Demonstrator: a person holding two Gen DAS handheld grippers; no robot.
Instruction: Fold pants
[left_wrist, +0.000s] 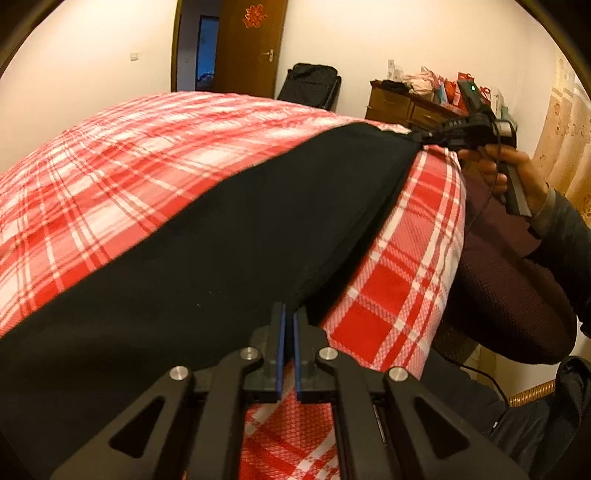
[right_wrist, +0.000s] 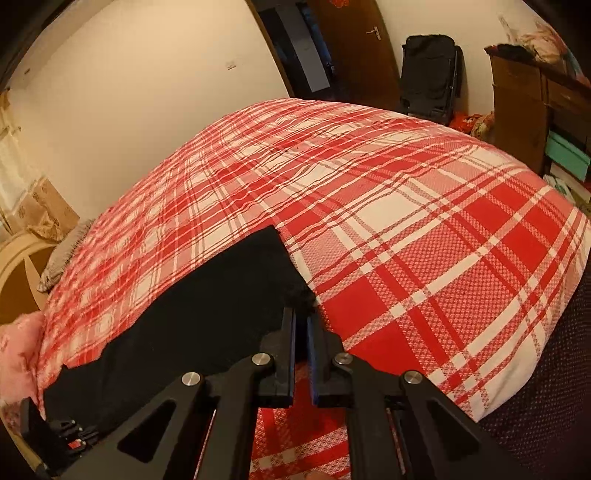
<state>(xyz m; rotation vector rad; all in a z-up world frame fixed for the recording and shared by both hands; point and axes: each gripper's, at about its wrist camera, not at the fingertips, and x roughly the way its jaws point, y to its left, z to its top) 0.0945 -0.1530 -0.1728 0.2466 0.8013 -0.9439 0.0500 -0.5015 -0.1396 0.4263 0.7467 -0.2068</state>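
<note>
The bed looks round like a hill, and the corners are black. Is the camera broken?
No: in the left wrist view the fisheye lens bulges the plaid bed and blackens the corners; the right wrist view bends the bed likewise, and warm yellowish room light tints both, leaving the black pants featureless.

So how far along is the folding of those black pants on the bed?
Early to midway, I'd judge. Done: the black pants lie as one long flat strip on the plaid bedspread. In hand: the left gripper and right gripper are each shut on the near edge, one toward each end. Left: folding the strip shorter.
</note>
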